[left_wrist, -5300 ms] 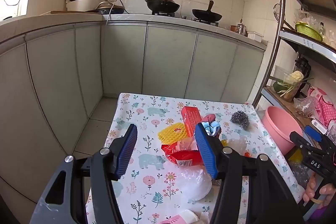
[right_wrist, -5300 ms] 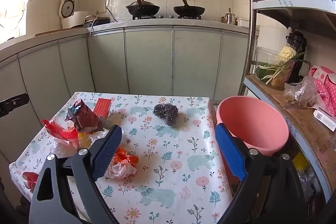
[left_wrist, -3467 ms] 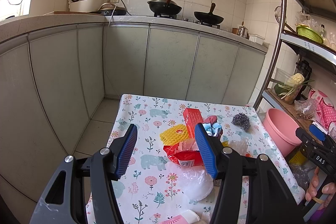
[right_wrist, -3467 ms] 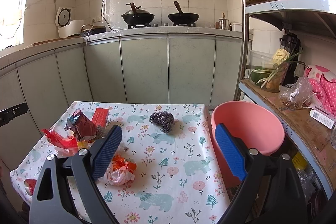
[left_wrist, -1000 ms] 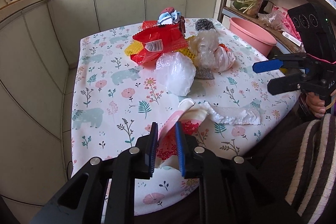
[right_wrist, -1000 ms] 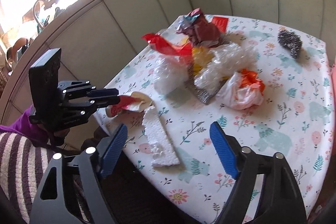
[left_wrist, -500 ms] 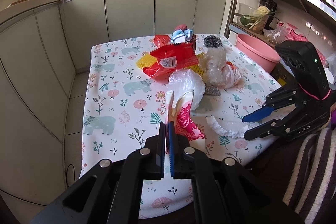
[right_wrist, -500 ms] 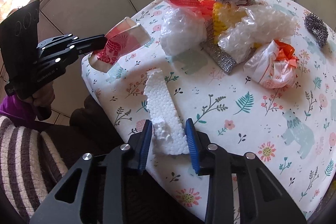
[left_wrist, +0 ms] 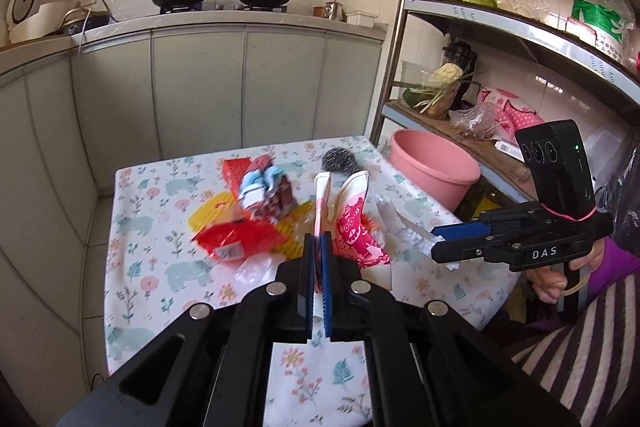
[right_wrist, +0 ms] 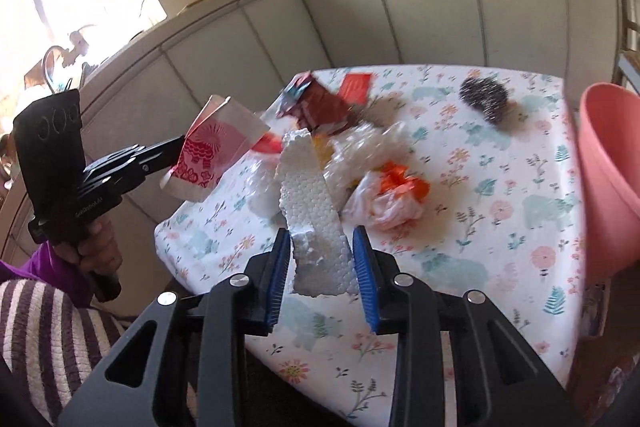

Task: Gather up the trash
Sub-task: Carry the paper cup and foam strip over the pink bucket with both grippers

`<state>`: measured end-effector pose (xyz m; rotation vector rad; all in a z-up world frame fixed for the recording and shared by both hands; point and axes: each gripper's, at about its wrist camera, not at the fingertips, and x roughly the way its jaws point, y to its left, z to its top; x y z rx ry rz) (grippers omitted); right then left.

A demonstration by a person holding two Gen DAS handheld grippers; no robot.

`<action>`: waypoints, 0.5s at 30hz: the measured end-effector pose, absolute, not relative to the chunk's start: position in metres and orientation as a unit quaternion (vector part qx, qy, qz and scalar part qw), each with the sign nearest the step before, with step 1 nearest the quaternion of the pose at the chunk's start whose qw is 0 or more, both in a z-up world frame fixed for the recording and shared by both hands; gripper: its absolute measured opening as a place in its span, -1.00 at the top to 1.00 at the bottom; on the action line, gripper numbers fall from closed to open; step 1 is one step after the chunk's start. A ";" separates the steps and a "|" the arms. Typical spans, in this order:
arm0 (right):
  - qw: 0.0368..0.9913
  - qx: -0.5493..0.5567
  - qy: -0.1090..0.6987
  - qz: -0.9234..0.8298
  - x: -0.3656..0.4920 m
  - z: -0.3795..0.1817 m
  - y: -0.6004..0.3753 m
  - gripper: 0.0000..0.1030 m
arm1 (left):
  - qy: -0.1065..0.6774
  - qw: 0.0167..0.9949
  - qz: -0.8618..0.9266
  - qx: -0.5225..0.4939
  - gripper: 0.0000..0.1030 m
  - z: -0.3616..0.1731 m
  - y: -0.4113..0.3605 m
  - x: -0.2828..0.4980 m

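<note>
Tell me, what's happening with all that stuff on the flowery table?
A person is picking up trash with two hand-held grippers. The left gripper is shut on a pink-and-white printed paper bag, and the right gripper grips a white foam strip. Both are lifted off the floral tablecloth. More wrappers lie there, beside a pink plastic basin.

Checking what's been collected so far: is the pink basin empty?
Cannot tell. The pink basin shows only its rim and upper inside wall, bare; its bottom is hidden in both views.

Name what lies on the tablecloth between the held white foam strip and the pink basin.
In the right wrist view, between the white foam strip and pink plastic basin lies a crumpled white-and-orange plastic bag, then bare floral tablecloth.
</note>
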<state>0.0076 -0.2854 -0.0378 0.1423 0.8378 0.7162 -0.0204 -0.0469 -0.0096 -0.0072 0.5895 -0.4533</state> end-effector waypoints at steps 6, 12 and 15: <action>0.907 0.113 0.336 0.228 0.024 -0.024 -0.345 0.36 | 0.269 0.922 -0.278 -0.029 0.95 0.012 -0.101 0.022; 0.940 0.159 0.279 0.114 0.039 -0.018 -0.414 0.36 | 0.262 0.913 -0.312 -0.026 0.95 0.026 -0.169 0.069; 0.945 0.178 0.267 0.068 0.052 -0.022 -0.440 0.36 | 0.265 0.908 -0.323 -0.021 0.95 0.027 -0.205 0.093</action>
